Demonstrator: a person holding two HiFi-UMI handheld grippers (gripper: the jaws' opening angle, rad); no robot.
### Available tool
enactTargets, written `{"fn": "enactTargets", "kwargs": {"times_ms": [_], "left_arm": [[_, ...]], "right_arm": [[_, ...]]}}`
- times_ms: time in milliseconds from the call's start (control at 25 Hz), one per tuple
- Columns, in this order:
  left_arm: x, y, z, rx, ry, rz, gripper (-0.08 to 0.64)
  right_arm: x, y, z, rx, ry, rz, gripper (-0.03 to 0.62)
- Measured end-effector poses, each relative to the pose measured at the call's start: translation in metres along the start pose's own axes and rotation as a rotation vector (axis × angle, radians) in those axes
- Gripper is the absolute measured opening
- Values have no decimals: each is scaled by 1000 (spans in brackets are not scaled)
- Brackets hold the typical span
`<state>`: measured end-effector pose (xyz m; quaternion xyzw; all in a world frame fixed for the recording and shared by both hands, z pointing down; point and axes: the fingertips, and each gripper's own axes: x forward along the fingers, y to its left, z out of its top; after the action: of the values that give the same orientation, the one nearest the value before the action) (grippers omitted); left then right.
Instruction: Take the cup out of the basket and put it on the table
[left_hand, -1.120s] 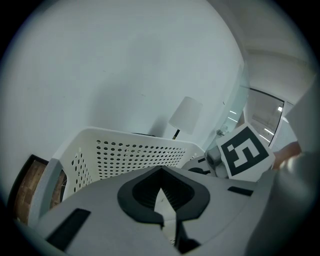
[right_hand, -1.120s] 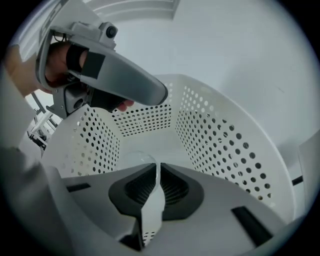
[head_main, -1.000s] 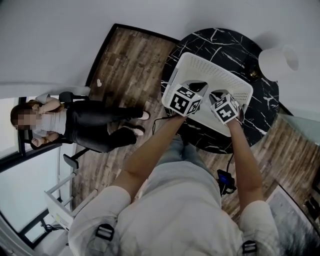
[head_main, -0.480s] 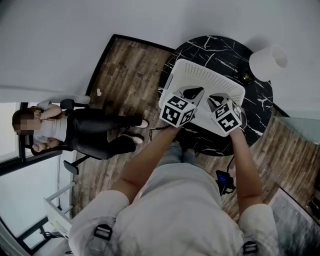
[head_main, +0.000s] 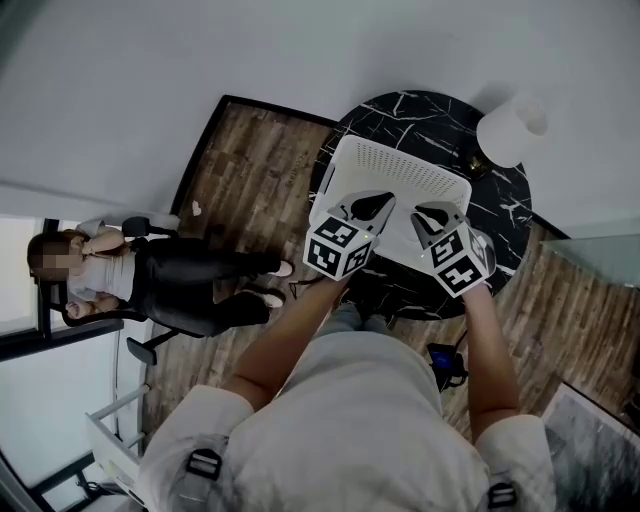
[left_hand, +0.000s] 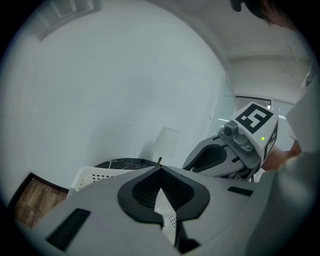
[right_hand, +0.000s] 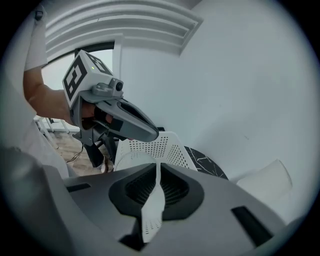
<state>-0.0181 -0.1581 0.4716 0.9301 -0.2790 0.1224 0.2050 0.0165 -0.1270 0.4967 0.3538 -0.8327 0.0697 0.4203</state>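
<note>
**Desk:** What does the overhead picture show?

**Photographer:** A person stands over a round black marble-patterned table (head_main: 420, 115) and holds the left gripper (head_main: 375, 203) and the right gripper (head_main: 432, 215) side by side. Both are at the near wall of a white perforated plastic basket (head_main: 400, 165), which sits on the tabletop.

**Desk:** And the jaws?

**Photographer:** In the left gripper view, that tool (left_hand: 160, 170) has its jaws pressed together on a thin white strip dotted with holes, which is the basket's wall (left_hand: 95, 175). The right gripper view shows the same. Its jaws (right_hand: 156, 165) are clamped on a perforated white strip, with the basket (right_hand: 160, 145) rising just beyond. Each camera also catches the other tool alongside it, marker cube uppermost.

**Desk:** Where is the cup?

**Photographer:** I cannot make it out in any view. The two tools cover much of the basket's inside from above.

**Desk:** Surroundings?

**Photographer:** A white cone-shaped lampshade (head_main: 510, 130) stands at the table's far edge, apart from the basket. The brown wood-plank floor (head_main: 240, 170) runs to the left, where a second person (head_main: 150, 275) is seated, well away from the table.
</note>
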Motion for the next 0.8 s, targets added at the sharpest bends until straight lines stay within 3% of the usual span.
{"fn": "enactTargets", "kwargs": {"times_ms": [480,800], "left_arm": [[-10,-34,3,30,-19,-27,5],[12,-69,2,52,-2,-108,5]], "right_arm": [[-54,5,7,1,-33,-55,31],[-93,-9,-20,48,-9,-146,31]]}}
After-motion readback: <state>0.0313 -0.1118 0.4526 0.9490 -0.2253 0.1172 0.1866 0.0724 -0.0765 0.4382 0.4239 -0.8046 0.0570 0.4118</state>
